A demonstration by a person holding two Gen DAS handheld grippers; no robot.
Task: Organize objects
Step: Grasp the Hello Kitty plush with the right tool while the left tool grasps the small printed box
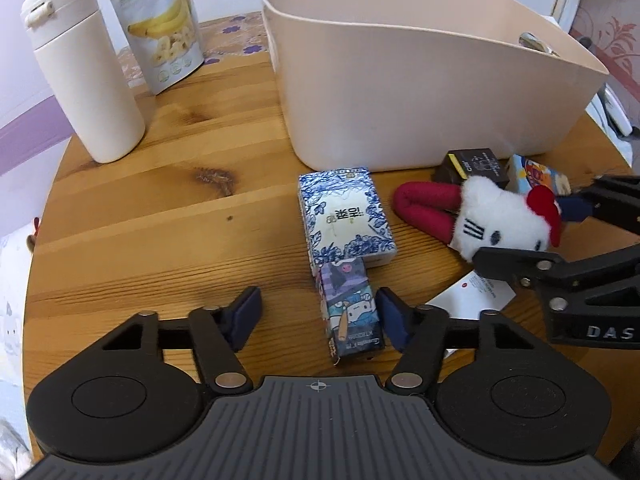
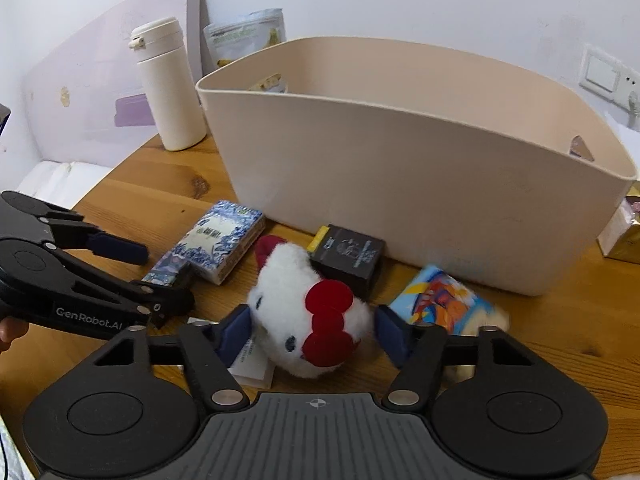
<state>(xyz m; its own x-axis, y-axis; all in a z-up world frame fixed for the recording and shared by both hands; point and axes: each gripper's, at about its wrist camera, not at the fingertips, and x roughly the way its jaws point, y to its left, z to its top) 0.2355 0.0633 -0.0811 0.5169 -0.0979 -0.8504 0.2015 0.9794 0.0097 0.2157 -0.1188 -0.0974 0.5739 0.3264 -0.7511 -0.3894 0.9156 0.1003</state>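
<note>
The plush cat (image 2: 316, 320) before the bin (image 2: 400, 168) was straddled by the gaping right tongs (image 2: 316, 332); the left tongs (image 1: 316, 316) also gaped. Shallow closure risked slippage.

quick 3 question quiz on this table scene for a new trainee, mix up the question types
1. True or false: the plush lies between the right gripper's open fingers.
2. What lies nearest the left gripper? A) bottle B) small cartoon box C) banana pouch
3. Fill in: the black box sits on the table against the front wall of the ___.

Key: 1 true; 2 B; 3 bin
</note>
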